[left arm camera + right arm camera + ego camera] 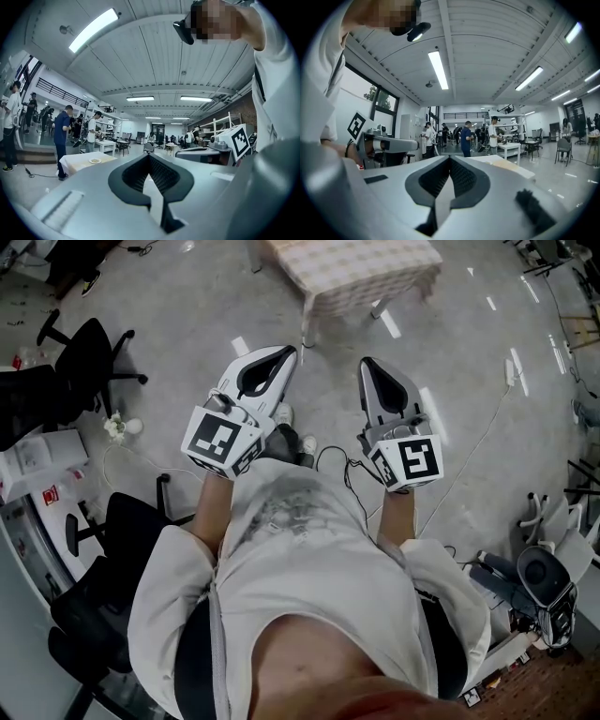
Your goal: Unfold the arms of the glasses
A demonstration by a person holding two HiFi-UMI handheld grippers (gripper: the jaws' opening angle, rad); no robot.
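The left gripper [150,158] is closed, its jaws meeting with nothing between them. The right gripper [450,159] is closed and empty too. Both are held level, side by side but apart, just in front of the person's pale shirt [300,521]. Ahead of them on the grey floor [187,315] stands a table [352,273] covered with a checked cloth. The glasses cannot be made out in any view.

No word, number or brand name can be read anywhere. The only printed marks are black-and-white square patterns, one on the cube [223,442] of the left hand-held gripper [287,352] and one on the cube [410,462] of the right hand-held gripper [367,364]. Neither pattern spells a letter or digit.
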